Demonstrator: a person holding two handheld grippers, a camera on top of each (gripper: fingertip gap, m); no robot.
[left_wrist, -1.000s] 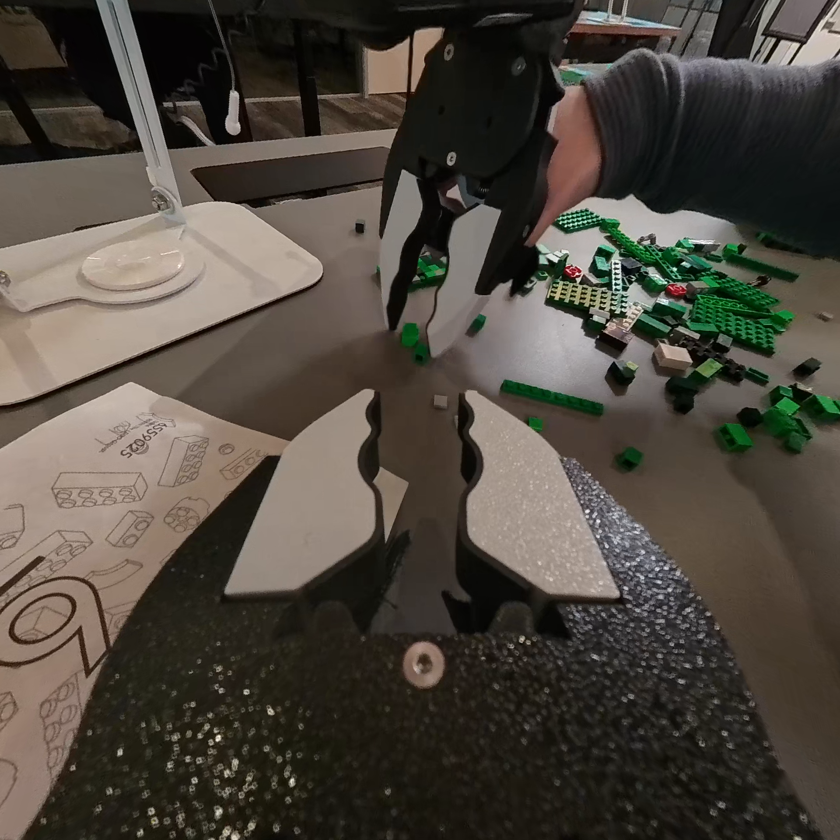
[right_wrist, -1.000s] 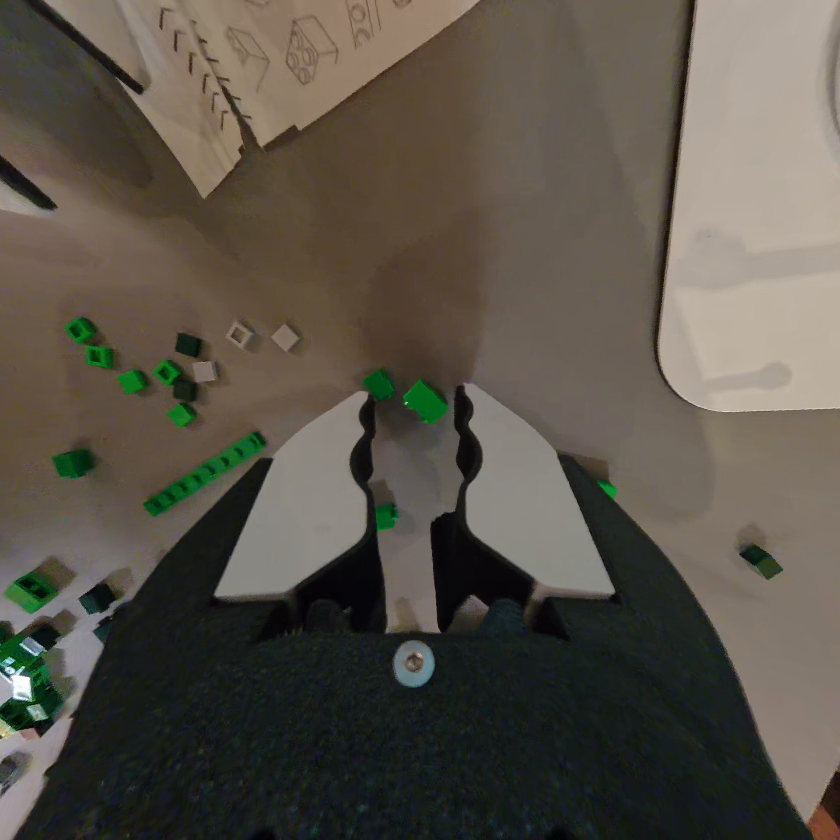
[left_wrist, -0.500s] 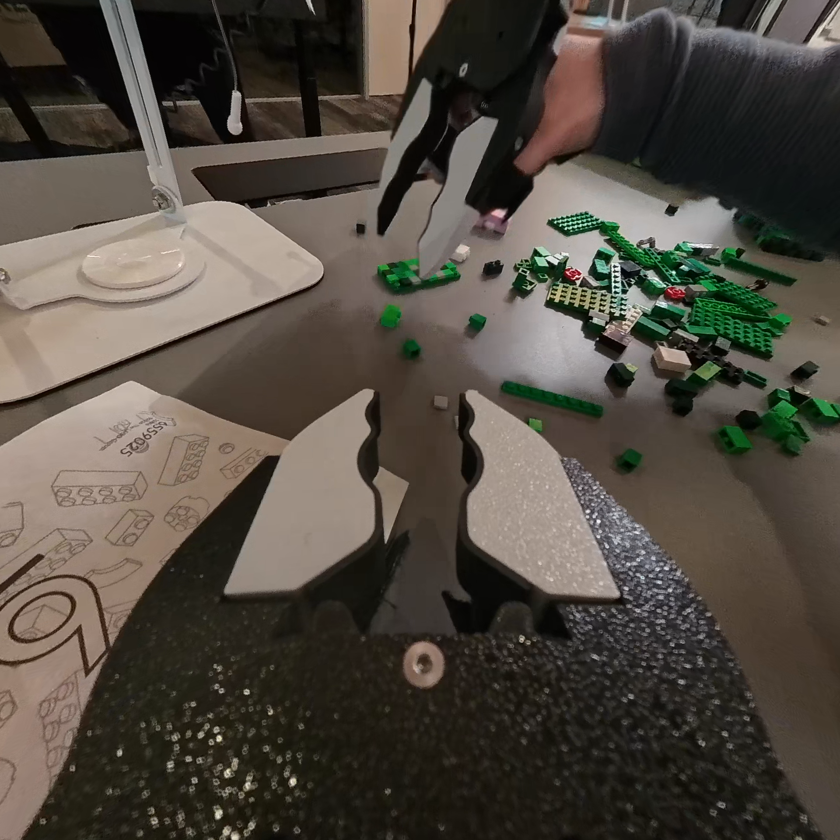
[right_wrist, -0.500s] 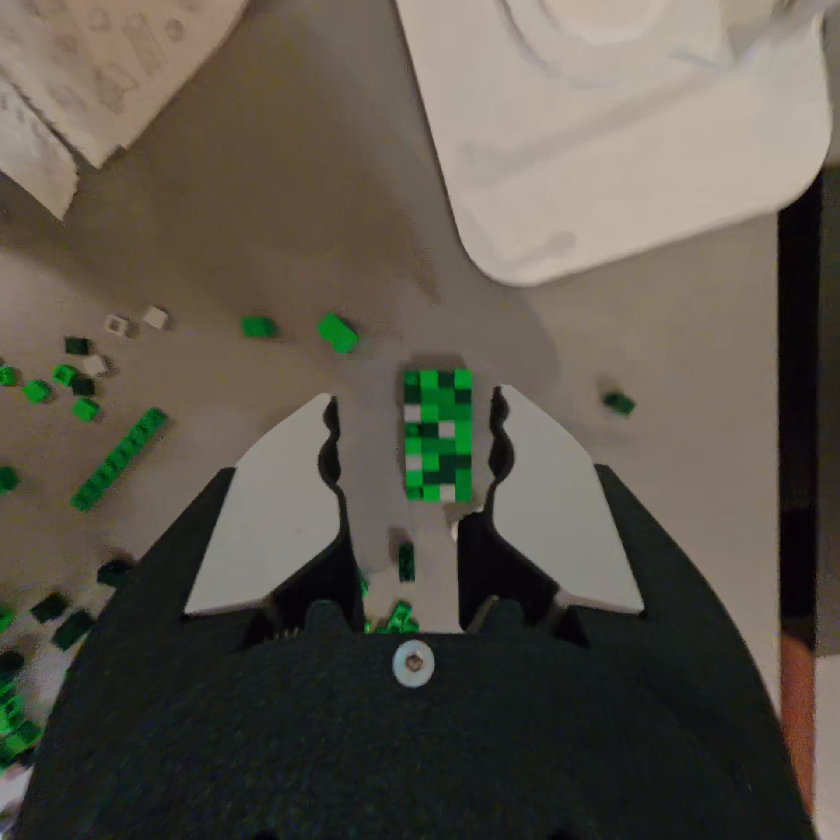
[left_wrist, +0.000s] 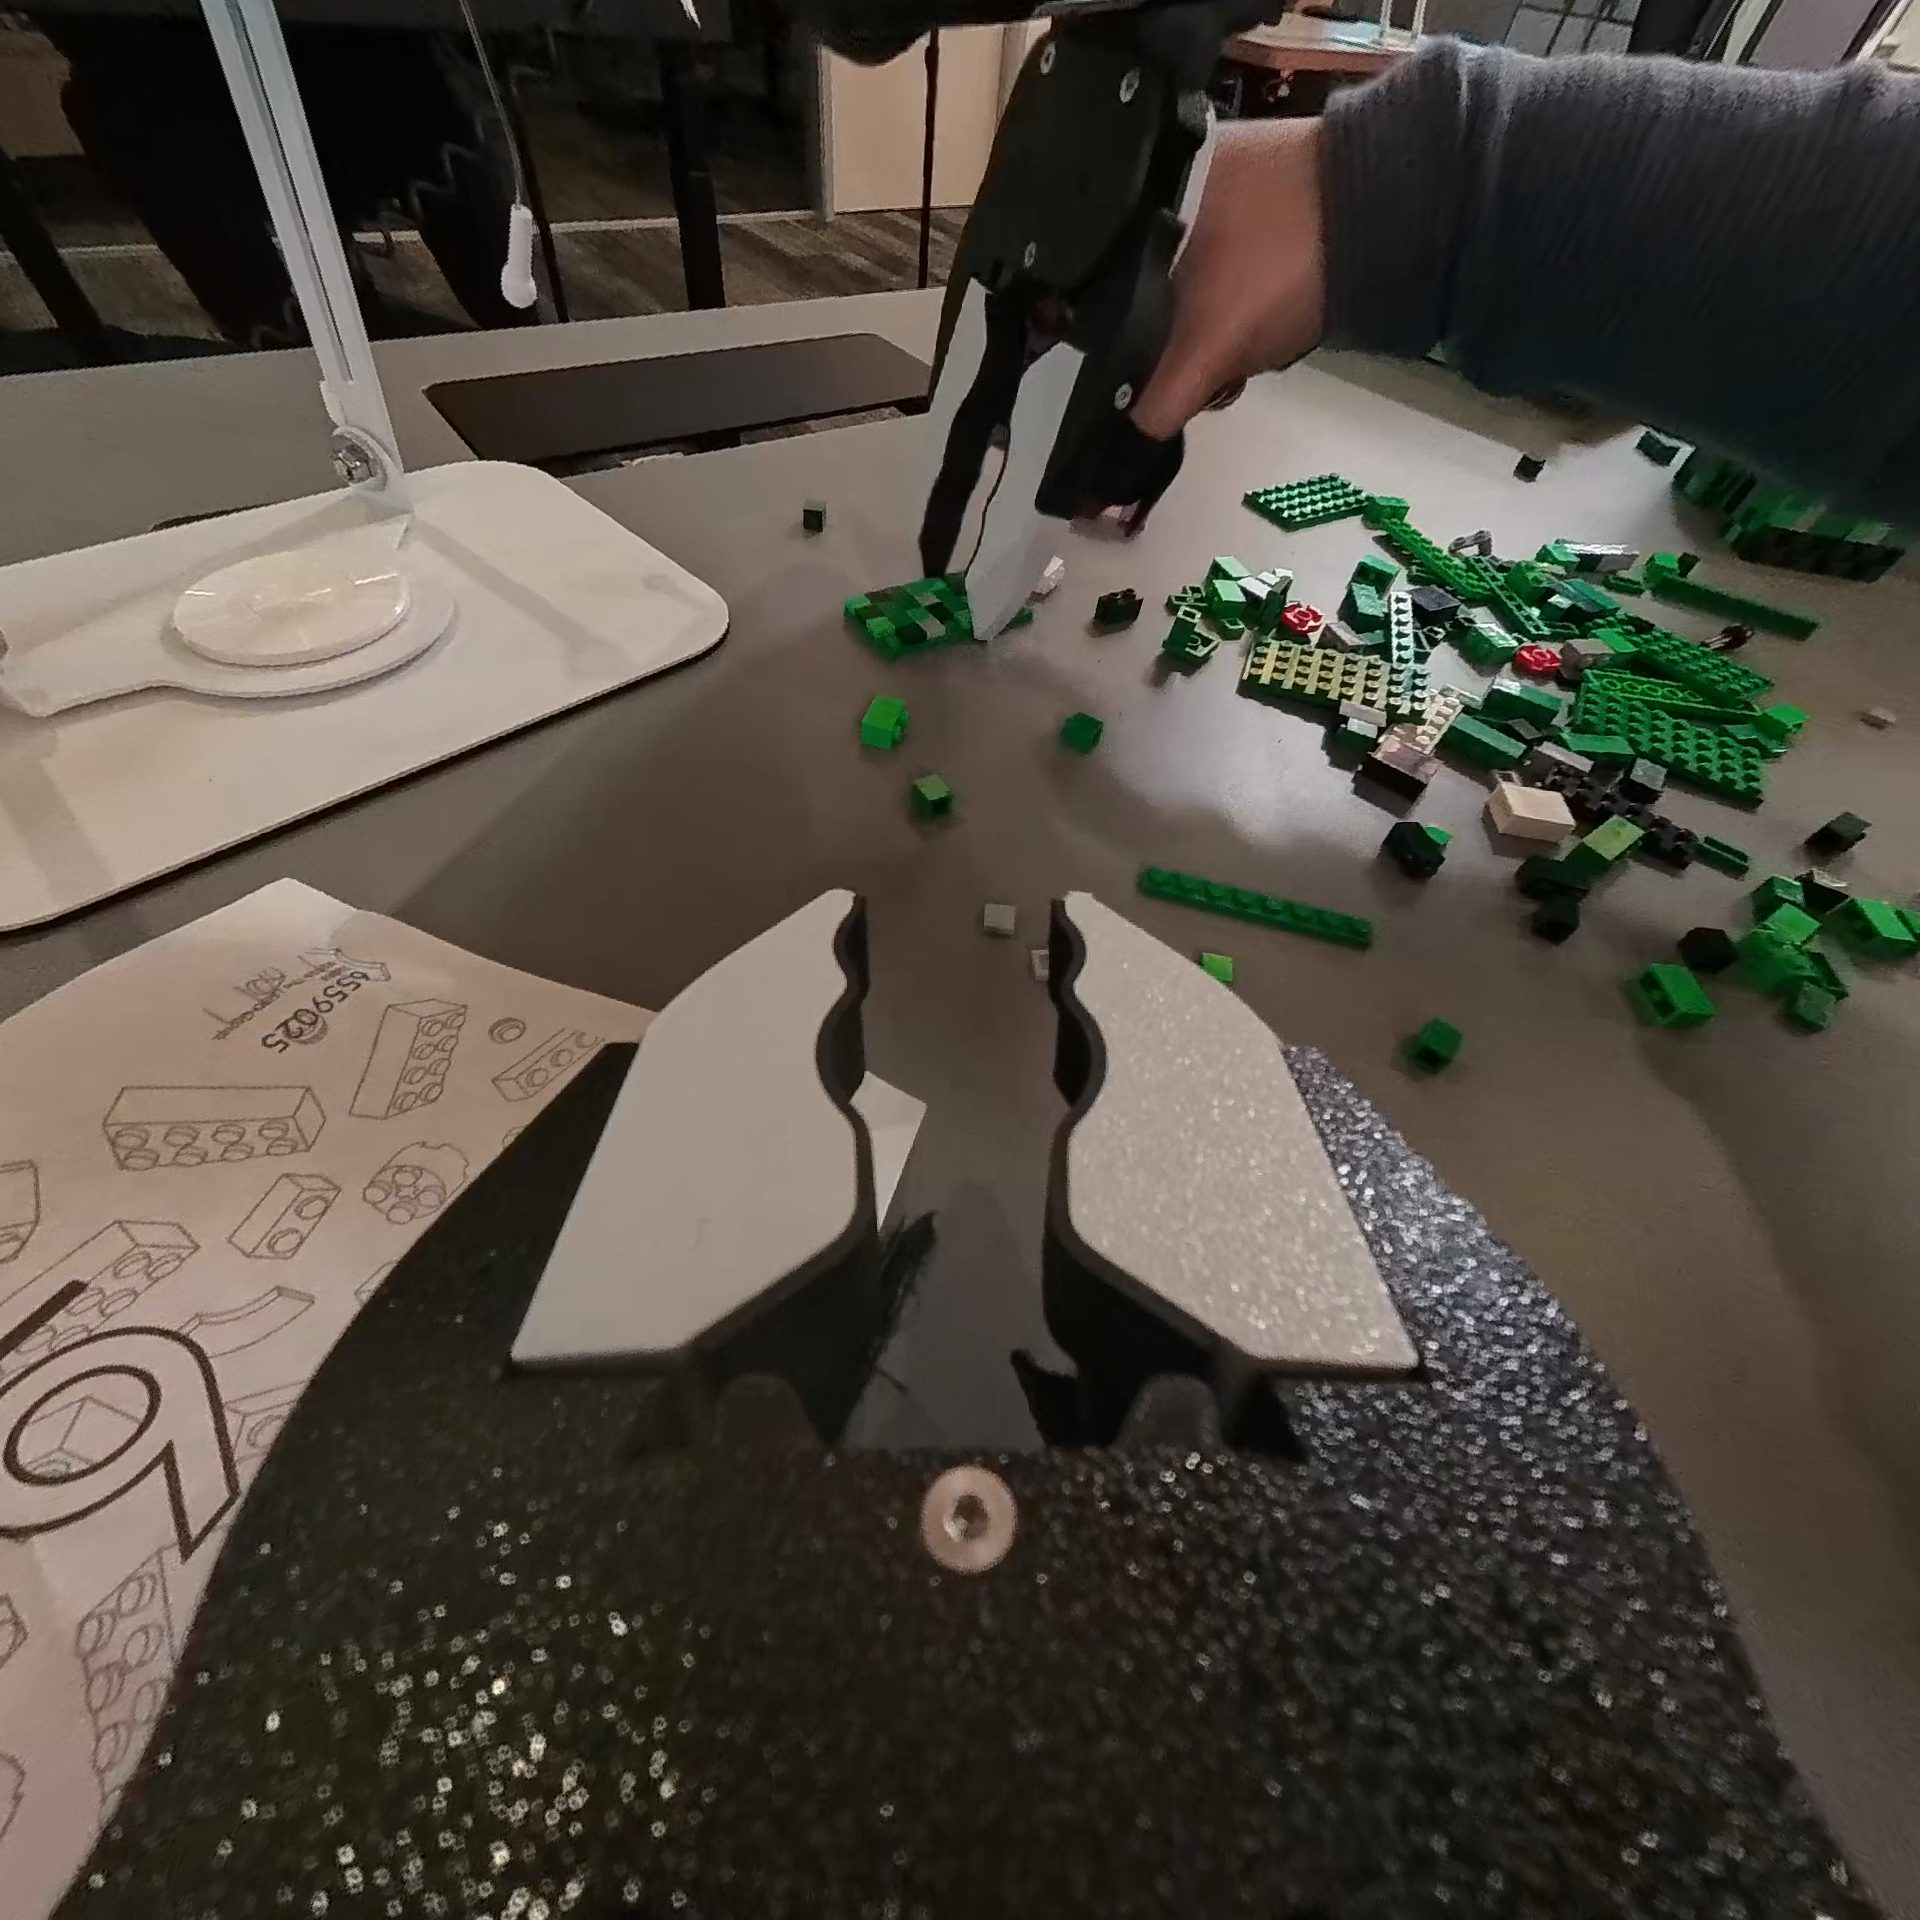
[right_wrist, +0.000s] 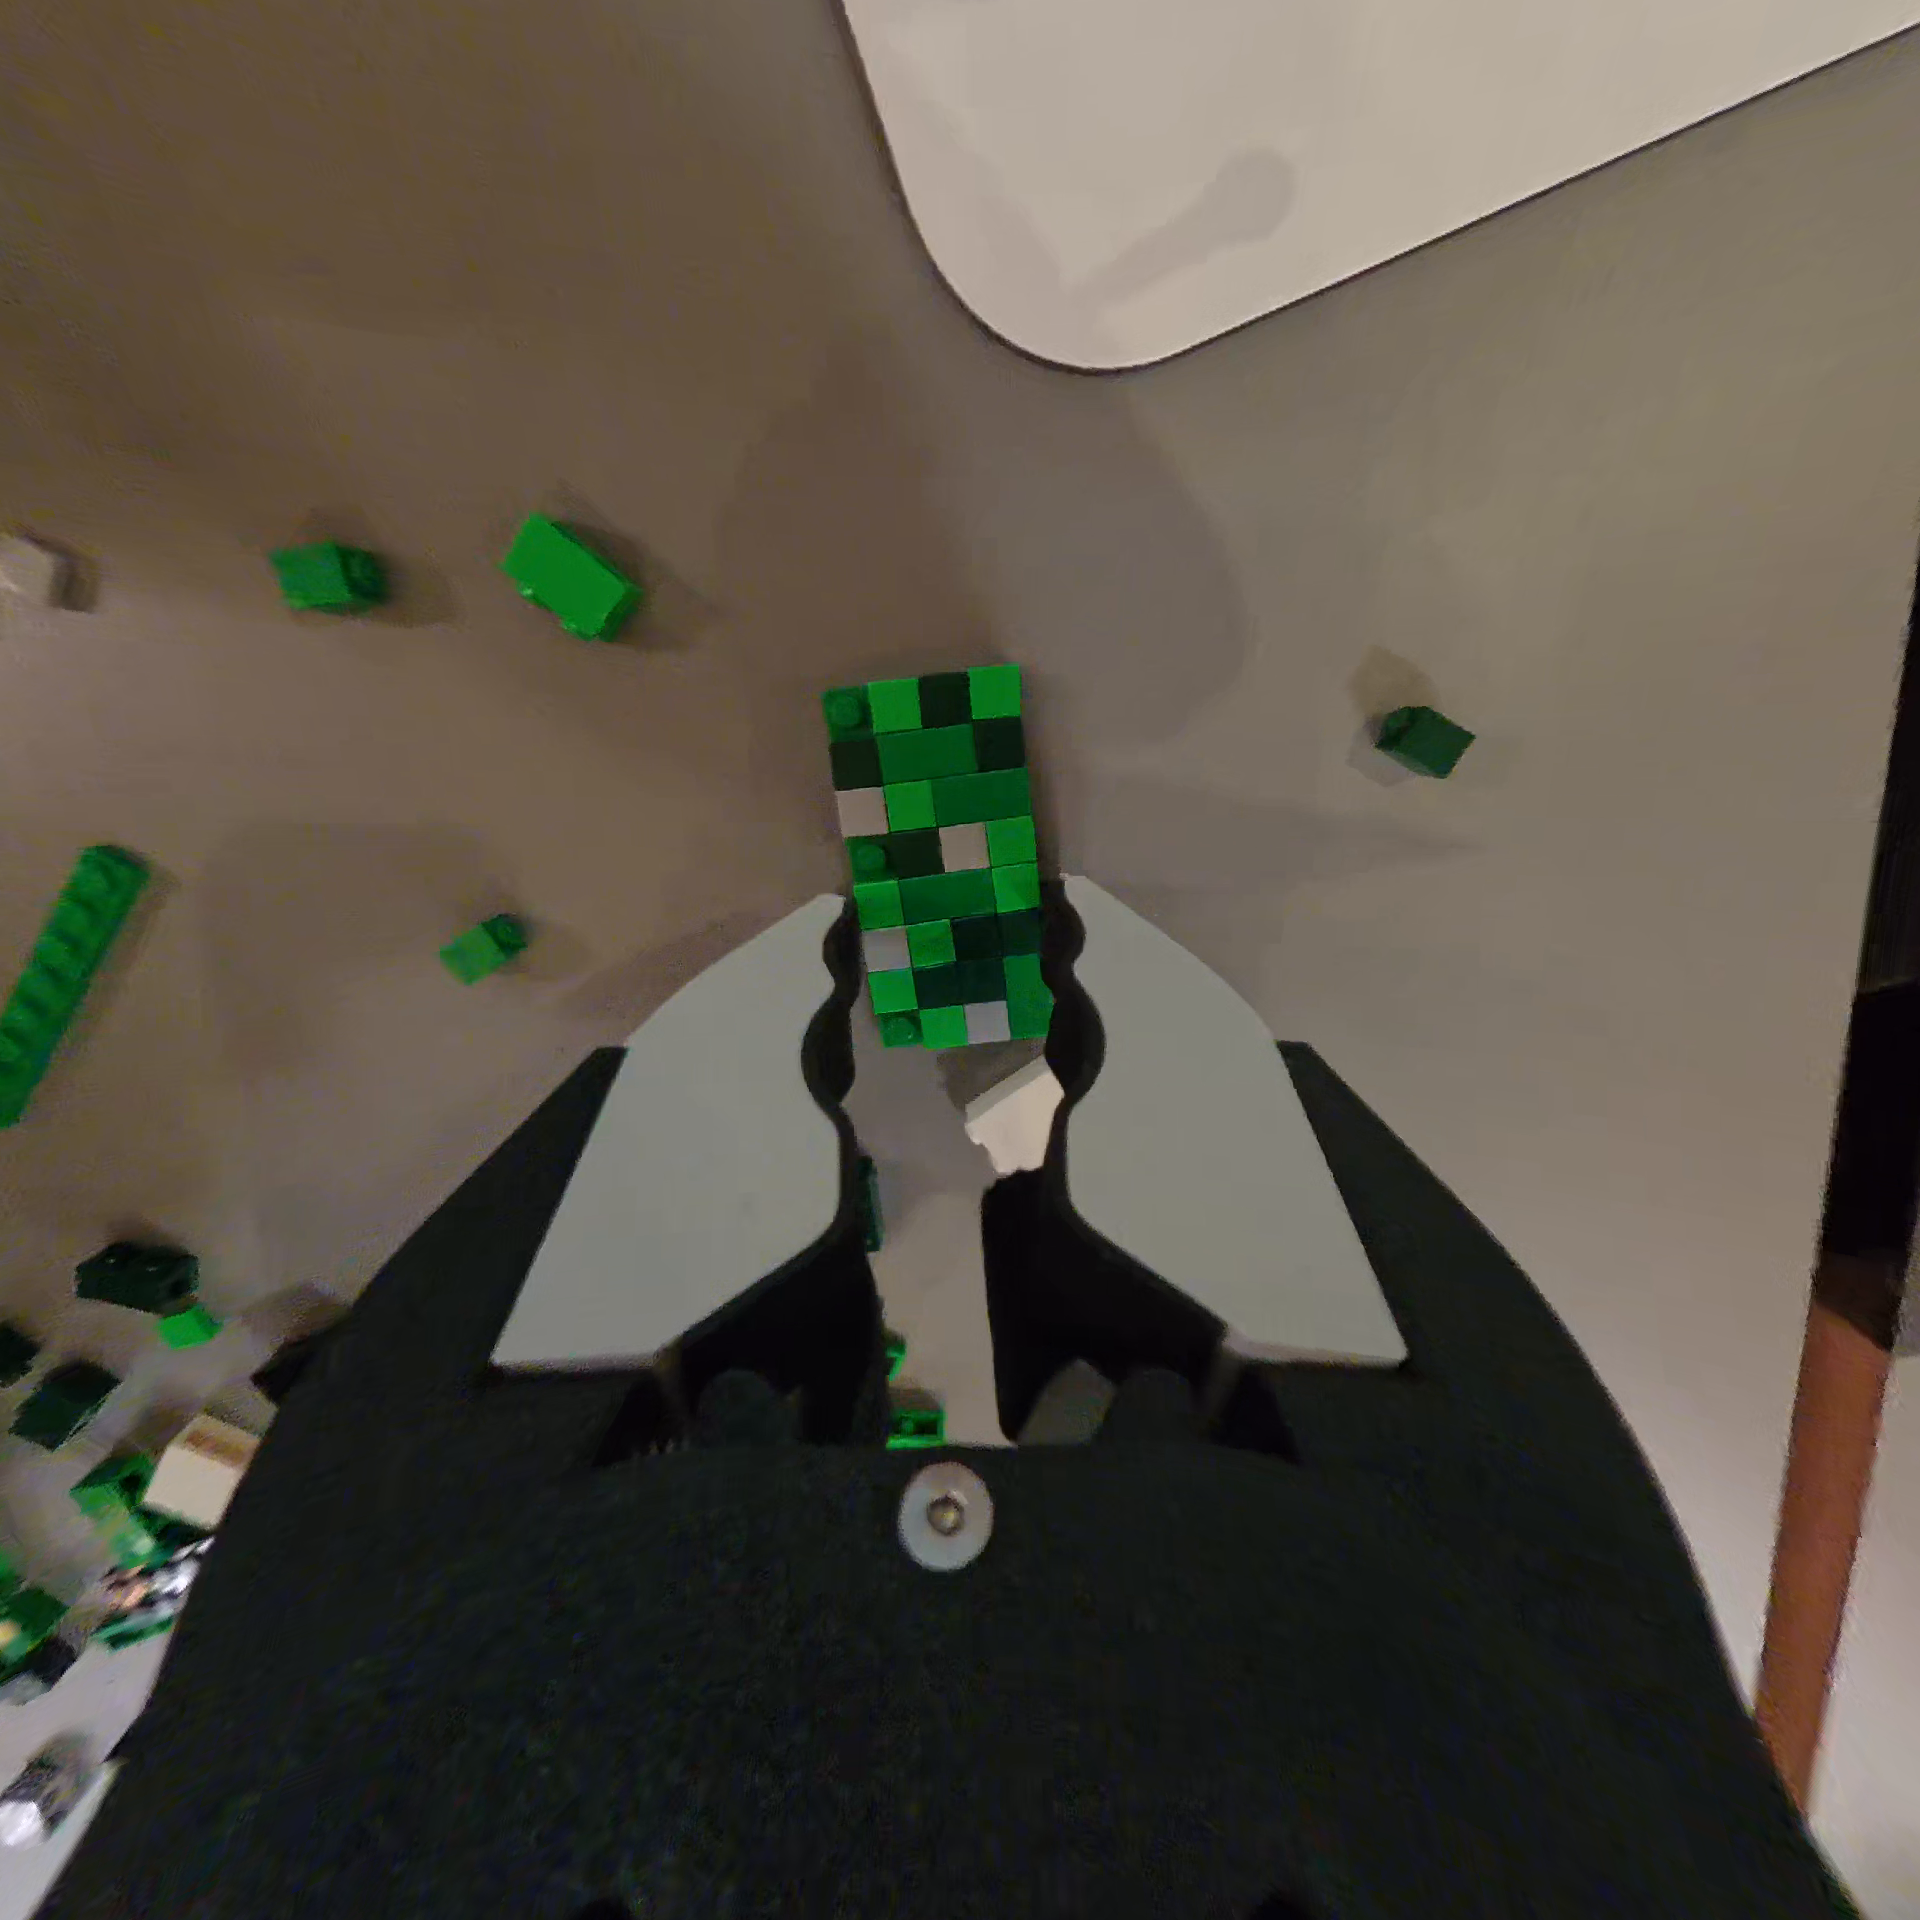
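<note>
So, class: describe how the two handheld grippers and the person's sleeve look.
The left gripper has a black, glittery textured body, a silver centre screw, and two pale grey flat fingers with wavy black inner edges. The right gripper is built the same. A grey ribbed knit sleeve covers the arm.

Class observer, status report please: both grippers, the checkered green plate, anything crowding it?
Left gripper open, empty, above table. Right gripper straddling checkered green plate, contact unclear. Small white brick between right fingers; loose green bricks nearby.
</note>
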